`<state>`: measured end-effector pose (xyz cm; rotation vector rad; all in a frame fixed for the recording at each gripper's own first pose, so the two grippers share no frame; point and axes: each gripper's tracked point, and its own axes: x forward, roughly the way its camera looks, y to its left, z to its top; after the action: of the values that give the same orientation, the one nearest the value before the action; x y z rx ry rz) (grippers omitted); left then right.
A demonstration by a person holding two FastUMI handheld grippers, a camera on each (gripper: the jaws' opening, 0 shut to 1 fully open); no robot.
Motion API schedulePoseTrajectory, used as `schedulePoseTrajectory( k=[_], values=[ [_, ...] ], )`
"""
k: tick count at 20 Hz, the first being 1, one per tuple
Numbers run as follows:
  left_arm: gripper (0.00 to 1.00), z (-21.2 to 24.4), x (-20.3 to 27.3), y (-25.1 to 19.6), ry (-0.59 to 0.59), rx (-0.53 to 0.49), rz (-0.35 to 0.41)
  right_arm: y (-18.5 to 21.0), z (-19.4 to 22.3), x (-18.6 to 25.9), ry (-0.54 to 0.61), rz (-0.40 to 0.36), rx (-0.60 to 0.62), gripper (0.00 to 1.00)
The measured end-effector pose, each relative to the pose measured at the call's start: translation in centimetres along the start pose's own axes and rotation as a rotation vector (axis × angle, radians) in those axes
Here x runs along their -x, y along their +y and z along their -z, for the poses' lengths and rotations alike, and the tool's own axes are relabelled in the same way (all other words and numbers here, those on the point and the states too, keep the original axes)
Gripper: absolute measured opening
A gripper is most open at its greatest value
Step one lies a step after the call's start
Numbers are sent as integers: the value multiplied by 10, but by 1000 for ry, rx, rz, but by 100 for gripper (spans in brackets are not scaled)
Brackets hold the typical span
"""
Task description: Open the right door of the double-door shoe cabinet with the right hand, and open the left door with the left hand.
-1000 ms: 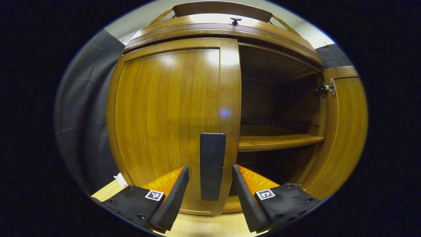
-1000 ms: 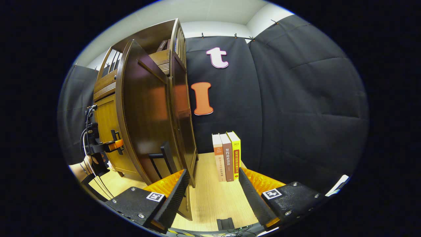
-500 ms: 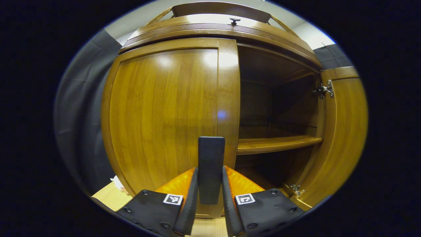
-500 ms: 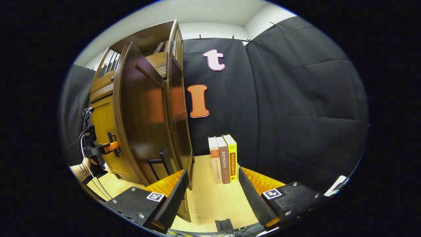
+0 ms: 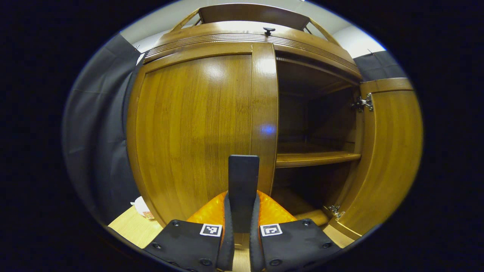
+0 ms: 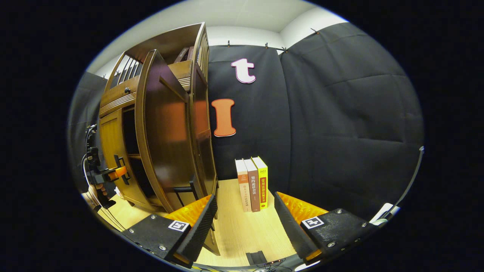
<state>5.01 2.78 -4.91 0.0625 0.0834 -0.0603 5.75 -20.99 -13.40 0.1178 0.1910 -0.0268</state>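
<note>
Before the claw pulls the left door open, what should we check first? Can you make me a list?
1. Left claw shut on the left door's handle: ok.
2. Right door already swung open: ok.
3. Right claw open, holding nothing, away from the doors: ok.
4. Left door fully closed or just cracked: cannot tell.
5. Room beside the cabinet for the left door to swing: cannot tell.
6. Books standing outside the left door's path: ok.

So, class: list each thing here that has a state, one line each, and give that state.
Right door: swung wide open.
Left door: barely ajar.
Left door handle: clamped by left tongs.
Left tongs: shut on handle.
Right tongs: open, empty.
Three books: upright, closed.
</note>
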Motion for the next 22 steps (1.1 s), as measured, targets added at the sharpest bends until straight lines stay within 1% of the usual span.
schedulePoseTrajectory(
  k=[1, 2, 3, 4, 5, 7, 8, 10, 11, 15, 16, 19, 20, 21, 22],
  values=[
    [23, 1, 8, 2, 4, -1, 6, -1, -2, 3, -4, 6, 0, 99],
    [21, 1, 16, 5, 2, -2, 10, 1, -5, 5, -9, 10, 0, 99],
    [23, 2, 23, 7, 6, -2, 14, 2, -7, 7, -15, 13, 2, 99],
    [21, 3, 32, 9, 5, 0, 17, 4, -10, 10, -20, 17, 7, 99],
    [23, 3, 40, 13, 6, 3, 18, 7, -13, 12, -23, 20, 11, 99],
    [23, 3, 56, 21, 9, 4, 21, 14, -18, 16, -29, 26, 17, 99],
    [21, 3, 65, 25, 10, 7, 25, 18, -20, 20, -33, 29, 20, 99],
    [21, 4, 77, 33, 16, 9, 34, 26, -26, 28, -40, 36, 33, 99],
    [23, 5, 82, 37, 18, 8, 38, 31, -29, 33, -46, 41, 42, 99],
    [23, 4, 102, 51, 25, 15, 58, 54, -41, 51, -69, 61, 47, 99],
    [23, 5, 106, 55, 25, 15, 62, 60, -44, 56, -76, 65, 49, 93],
    [23, 5, 120, 66, 24, 17, 75, 81, -53, 68, -96, 83, 72, 92],
    [21, 6, 126, 71, 21, 17, 79, 88, -55, 70, -100, 89, 81, 92],
    [21, 6, 131, 77, 21, 19, 83, 96, -55, 75, -105, 95, 87, 99],
    [20, 6, 134, 82, 18, 21, 89, 104, -56, 78, -109, 99, 90, 99]
  ],
)
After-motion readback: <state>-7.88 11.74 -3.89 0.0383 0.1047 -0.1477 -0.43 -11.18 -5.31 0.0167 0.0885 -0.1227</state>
